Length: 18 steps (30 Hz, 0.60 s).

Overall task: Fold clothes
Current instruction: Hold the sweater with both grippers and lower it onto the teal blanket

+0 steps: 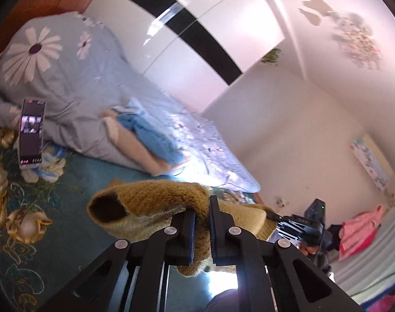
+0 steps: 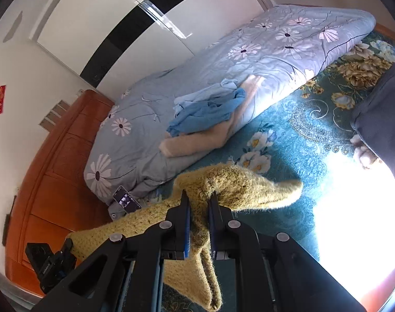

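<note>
- Your sweater (image 1: 155,197) is mustard-brown knit.
- Your grippers' fingers (image 2: 185,223) are black with blue pads.
- The quilt (image 2: 223,59) is pale blue with white daisies.
- The bedspread (image 2: 288,140) is teal with gold and white flowers.
- A blue garment (image 2: 207,111) lies over a beige one (image 2: 194,143).

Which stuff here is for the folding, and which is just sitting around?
For the folding:
- mustard knit sweater, held up off the bed
- left gripper and right gripper, both pinching it
- blue and cream clothes, probably waiting

Just lying about:
- phone propped against the quilt
- flowered quilt
- teal bedspread
- pink garment
</note>
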Each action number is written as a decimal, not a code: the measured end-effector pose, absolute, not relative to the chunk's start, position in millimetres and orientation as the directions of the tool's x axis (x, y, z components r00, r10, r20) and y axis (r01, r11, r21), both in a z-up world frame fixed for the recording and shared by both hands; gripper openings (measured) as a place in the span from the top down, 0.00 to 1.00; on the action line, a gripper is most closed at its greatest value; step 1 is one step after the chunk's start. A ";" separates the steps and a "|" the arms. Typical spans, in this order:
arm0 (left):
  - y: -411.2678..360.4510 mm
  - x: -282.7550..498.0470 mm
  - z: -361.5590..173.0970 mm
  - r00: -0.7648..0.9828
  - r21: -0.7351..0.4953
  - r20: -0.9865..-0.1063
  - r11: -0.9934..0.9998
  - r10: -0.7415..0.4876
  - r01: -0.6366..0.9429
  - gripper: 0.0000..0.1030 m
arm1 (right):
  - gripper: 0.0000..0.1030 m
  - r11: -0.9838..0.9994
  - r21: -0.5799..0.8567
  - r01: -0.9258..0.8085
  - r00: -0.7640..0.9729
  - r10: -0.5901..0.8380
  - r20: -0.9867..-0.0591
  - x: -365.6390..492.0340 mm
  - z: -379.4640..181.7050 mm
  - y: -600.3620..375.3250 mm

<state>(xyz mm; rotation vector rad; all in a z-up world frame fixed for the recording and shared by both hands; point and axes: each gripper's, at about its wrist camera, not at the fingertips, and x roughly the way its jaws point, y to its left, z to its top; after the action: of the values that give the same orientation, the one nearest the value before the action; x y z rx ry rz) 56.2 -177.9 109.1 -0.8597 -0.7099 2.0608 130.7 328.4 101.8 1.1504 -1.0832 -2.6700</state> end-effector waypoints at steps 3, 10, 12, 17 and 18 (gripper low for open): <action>-167.2 39.4 101.8 -0.471 -0.709 -0.325 -0.541 0.820 -0.453 0.91 | 0.88 -0.757 0.611 -0.234 -0.714 -0.293 -0.636 125.5 101.7 335.7; -112.8 -40.5 2.8 -0.391 -0.725 -0.531 -0.642 0.751 -0.248 0.91 | 0.88 -0.745 0.542 -0.389 -0.566 -0.271 -0.778 73.7 32.5 356.0; -99.4 -62.4 -23.7 -0.376 -0.702 -0.596 -0.688 0.710 -0.186 0.91 | 0.88 -0.729 0.529 -0.435 -0.531 -0.267 -0.804 62.8 8.5 364.7; -66.0 -106.0 -58.9 -0.349 -0.635 -0.685 -0.759 0.639 -0.143 0.91 | 0.88 -0.701 0.505 -0.503 -0.489 -0.251 -0.835 34.8 -26.7 389.1; -59.0 -114.9 -63.1 -0.345 -0.622 -0.699 -0.770 0.627 -0.140 0.91 | 0.88 -0.700 0.502 -0.508 -0.483 -0.250 -0.839 27.6 -31.3 393.5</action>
<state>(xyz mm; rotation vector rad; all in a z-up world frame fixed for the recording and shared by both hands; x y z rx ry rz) -114.9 -59.0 -63.1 -1.4139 -0.6421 2.1457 27.6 393.5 -31.3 1.6649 -1.2560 -2.5685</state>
